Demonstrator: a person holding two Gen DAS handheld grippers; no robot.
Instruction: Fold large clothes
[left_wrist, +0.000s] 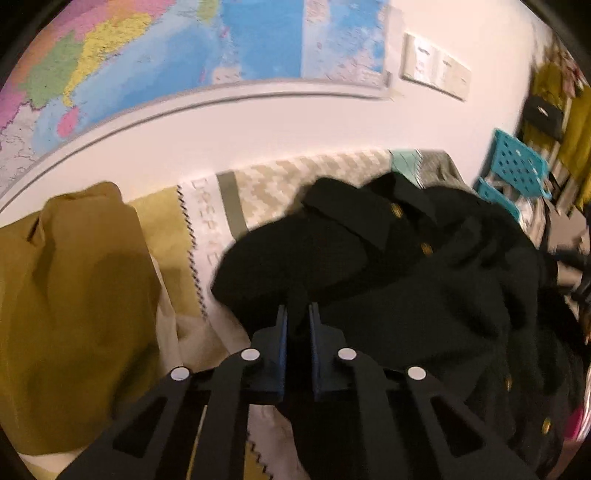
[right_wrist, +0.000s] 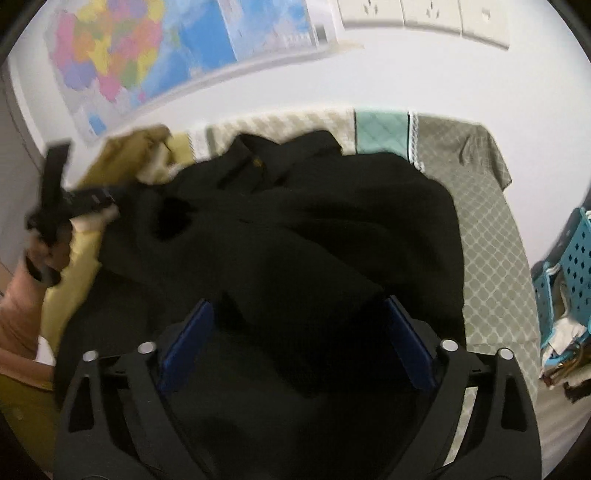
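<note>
Patchwork quilted cover lies over the surface under a white wall, with a colourful map at upper left. Turquoise perforated baskets at the right edge hold crumpled things I cannot identify. The black coat fills the centre. My left gripper pinches its fabric; my right gripper is spread wide above it.

Jacket right of cloth
</note>
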